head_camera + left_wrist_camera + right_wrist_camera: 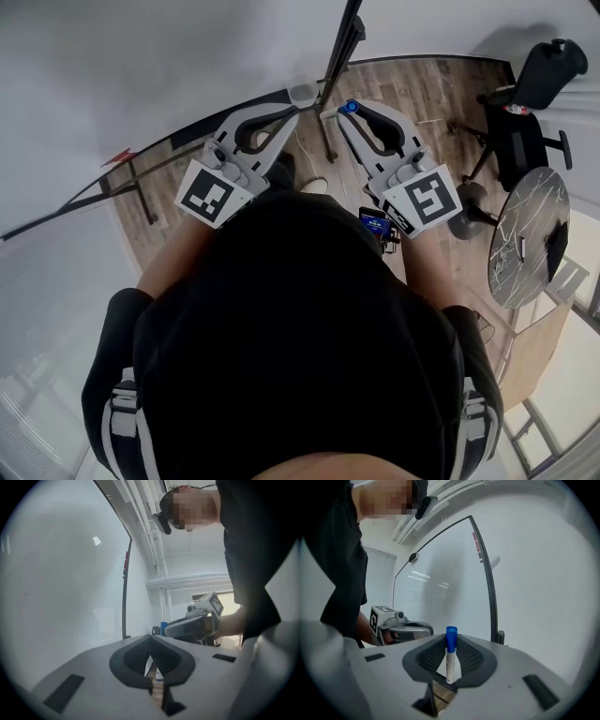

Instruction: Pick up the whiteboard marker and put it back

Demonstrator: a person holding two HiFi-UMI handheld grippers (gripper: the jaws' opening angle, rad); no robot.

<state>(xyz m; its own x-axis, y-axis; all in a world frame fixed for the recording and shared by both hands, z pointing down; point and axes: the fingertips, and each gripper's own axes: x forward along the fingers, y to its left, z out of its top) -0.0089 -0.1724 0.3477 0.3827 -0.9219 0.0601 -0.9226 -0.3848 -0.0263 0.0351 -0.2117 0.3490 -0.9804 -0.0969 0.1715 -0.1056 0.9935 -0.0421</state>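
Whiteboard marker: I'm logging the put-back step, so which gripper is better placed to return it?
Right. The right gripper holds the whiteboard marker upright in its jaws, blue cap up, with the whiteboard ahead. The left gripper has its jaws together, nothing held.

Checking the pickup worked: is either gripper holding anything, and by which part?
The right gripper holds the whiteboard marker upright, gripped near its blue-capped end. The left gripper holds nothing.

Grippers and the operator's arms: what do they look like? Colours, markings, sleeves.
The left gripper and right gripper are matching light grey tapered shells. The pads inside the jaws are black and ribbed. Each carries a white cube with black square markers. The person wears a black short-sleeved top.
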